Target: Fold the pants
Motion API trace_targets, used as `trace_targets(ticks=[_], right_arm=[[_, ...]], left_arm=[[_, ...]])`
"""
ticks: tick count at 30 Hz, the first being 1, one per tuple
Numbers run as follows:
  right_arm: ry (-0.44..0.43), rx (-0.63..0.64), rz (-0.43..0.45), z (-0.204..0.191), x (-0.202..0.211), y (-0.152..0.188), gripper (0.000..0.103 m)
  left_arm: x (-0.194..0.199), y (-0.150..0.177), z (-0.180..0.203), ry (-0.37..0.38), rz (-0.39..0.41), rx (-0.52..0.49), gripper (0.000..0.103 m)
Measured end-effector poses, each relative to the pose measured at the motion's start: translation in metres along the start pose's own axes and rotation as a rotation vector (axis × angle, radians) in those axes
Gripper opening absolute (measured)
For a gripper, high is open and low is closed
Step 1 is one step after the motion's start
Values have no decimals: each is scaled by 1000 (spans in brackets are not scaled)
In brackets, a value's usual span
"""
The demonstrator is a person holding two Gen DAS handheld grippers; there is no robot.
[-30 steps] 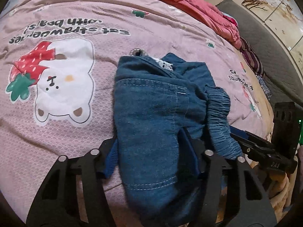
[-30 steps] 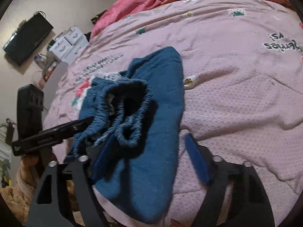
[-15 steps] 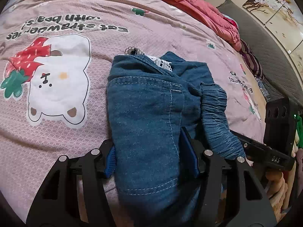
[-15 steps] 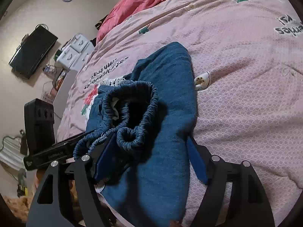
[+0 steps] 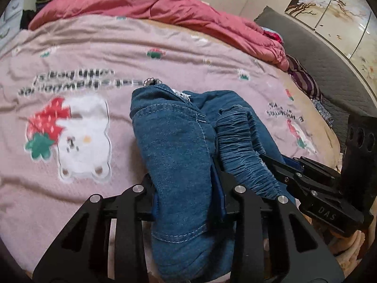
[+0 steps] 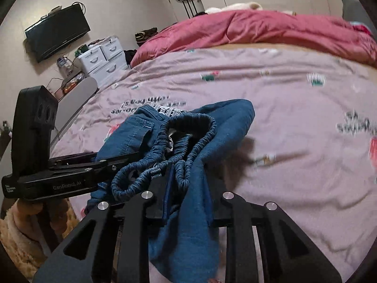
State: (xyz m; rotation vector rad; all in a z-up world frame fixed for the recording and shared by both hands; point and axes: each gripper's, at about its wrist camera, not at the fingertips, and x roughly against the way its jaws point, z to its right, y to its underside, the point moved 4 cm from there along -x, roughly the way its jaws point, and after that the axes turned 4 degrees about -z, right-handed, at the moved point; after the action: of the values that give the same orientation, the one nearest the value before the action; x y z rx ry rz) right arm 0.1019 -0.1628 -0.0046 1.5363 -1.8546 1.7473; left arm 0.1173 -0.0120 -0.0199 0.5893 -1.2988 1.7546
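Across the frame, your pink printed bed cover (image 5: 165, 54), red quilt (image 5: 141, 7) at the top, blue pants (image 5: 179, 146) bunched at lower centre, your left tool (image 5: 186, 200) closing on denim, your right tool (image 6: 188, 195) closing on the waistband side.

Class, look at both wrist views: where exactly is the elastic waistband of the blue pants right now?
In the right wrist view the waistband bunches centre-left, just ahead of the right gripper closing on the pants; in the left wrist view it lies right of the left gripper.
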Motion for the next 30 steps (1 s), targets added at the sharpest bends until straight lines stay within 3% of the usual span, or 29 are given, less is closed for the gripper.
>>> trace_targets(ticks=[10,16,20,24,30], right_arm=[[21,-16,29,10,-32,-39,21],[35,-34,13,18,-48,-48,21],[58,-63,-48,27,-69,-38,23],[45,-161,-73,41,-75,-28,36],[83,-219,-94,55,-76,-21,55]], left_arm=[[-9,-48,-9,-50,61,-27,27],[-26,-58,-21,-68,50,-18,27],[-53,-50,-28,-130,-1,-42,27],[-60,-42,-39,-136,-17,-11,29],[-65,-36,-47,-138,-36,16,40]])
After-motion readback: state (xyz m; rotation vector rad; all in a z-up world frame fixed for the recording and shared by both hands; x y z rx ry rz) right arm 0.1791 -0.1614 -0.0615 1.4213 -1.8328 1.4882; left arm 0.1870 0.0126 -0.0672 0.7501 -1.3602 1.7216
